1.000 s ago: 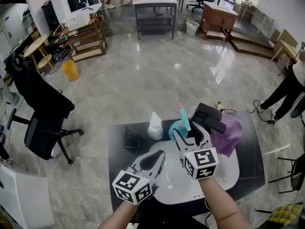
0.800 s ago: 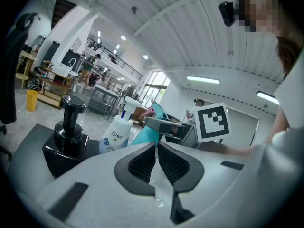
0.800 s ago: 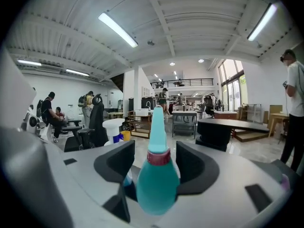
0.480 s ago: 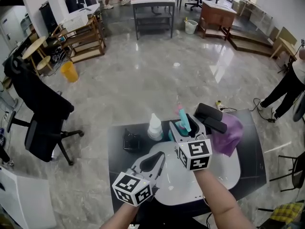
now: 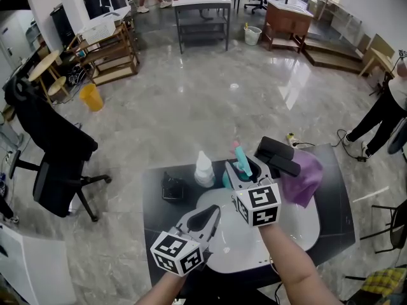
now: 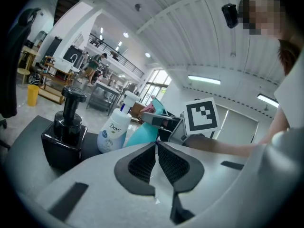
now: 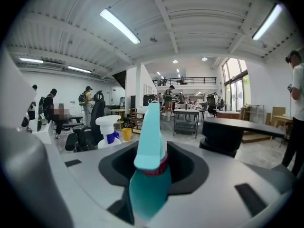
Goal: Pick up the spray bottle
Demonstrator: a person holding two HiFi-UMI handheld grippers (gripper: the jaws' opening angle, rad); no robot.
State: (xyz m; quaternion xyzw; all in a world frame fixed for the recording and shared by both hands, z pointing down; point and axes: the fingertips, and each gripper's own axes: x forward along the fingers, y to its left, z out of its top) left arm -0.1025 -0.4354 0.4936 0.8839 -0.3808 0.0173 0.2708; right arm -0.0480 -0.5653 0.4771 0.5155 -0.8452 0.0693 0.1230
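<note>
The teal spray bottle (image 5: pixel 240 159) with a pink trigger stands on the dark table at the far edge of a white basin (image 5: pixel 299 229). My right gripper (image 5: pixel 249 168) reaches level around its neck. In the right gripper view the bottle (image 7: pixel 149 141) fills the gap between the black pads (image 7: pixel 187 163), and the jaws of the right gripper (image 7: pixel 152 150) are closing onto it. Lower left, my left gripper (image 5: pixel 210 211) hovers over the basin. Its pads (image 6: pixel 142 163) meet with nothing between them, so the left gripper (image 6: pixel 156 144) is shut.
A white pump bottle (image 5: pixel 203 169) and a black soap dispenser (image 5: pixel 172 186) stand left of the spray bottle. A black box (image 5: pixel 278 155) lies on a purple cloth (image 5: pixel 306 178) to its right. An office chair (image 5: pixel 54 148) stands left of the table.
My right gripper has pushed forward and a little left until its jaws stand on both sides of the spray bottle, and they have narrowed. The left gripper has stayed put.
</note>
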